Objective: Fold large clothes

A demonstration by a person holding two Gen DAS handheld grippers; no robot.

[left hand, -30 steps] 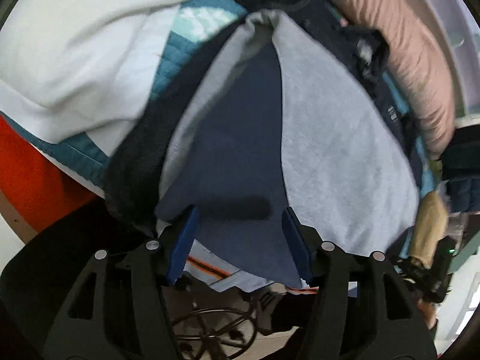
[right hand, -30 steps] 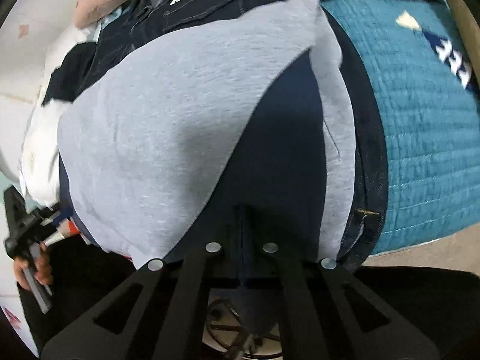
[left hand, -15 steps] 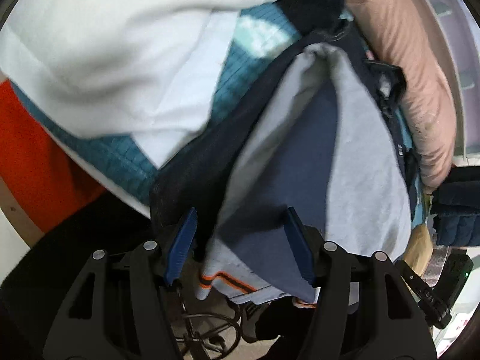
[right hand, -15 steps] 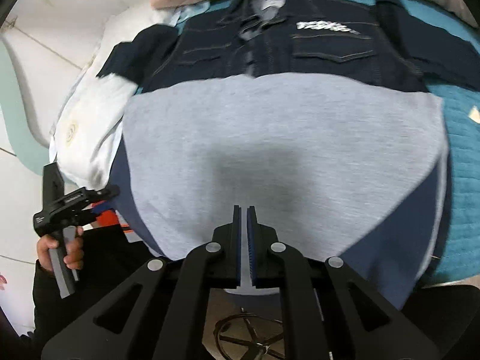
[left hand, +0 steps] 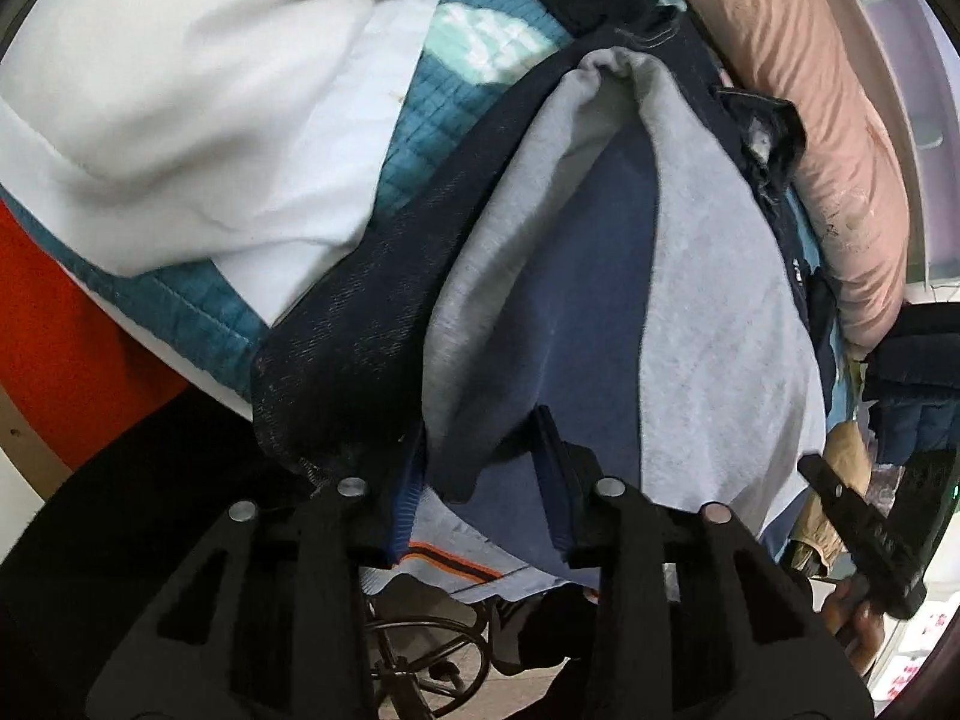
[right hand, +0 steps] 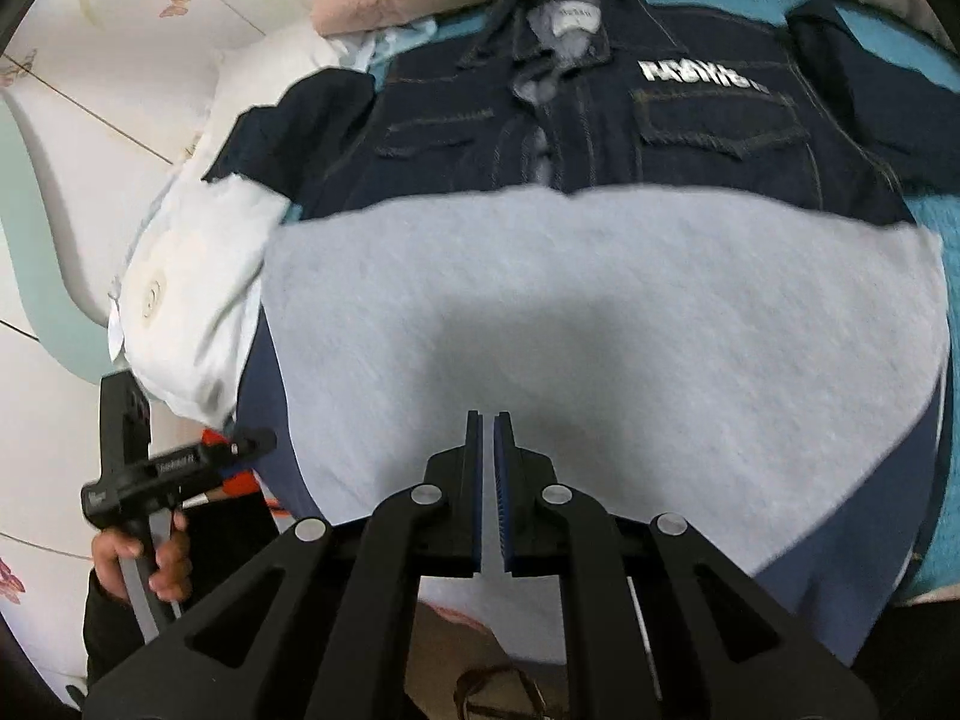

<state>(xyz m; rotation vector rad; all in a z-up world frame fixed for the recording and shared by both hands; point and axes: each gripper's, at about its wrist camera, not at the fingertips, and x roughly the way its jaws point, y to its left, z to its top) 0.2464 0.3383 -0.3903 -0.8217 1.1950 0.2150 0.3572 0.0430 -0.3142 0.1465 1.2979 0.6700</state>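
A dark denim jacket point(right hand: 600, 132) lies spread on the bed, collar at the far side. A grey and navy garment point(right hand: 600, 324) covers its lower half and hangs over the bed's near edge. In the left wrist view the same garment point(left hand: 708, 324) shows its navy side folded inward. My left gripper point(left hand: 480, 450) is partly closed around the garment's near corner, cloth between its fingers. My right gripper point(right hand: 487, 426) is nearly shut with only a thin gap, empty, above the grey cloth.
A teal quilt point(right hand: 936, 228) covers the bed. A white duvet point(left hand: 210, 120) lies at the left and a pink pillow point(left hand: 828, 150) at the head. The left gripper and its hand point(right hand: 144, 480) show at the right view's left edge. A chair base point(left hand: 420, 672) stands below.
My left gripper's fingers have closed in on the garment's corner. My right gripper has let go of the navy cloth, lifted and turned to face the jacket's collar.
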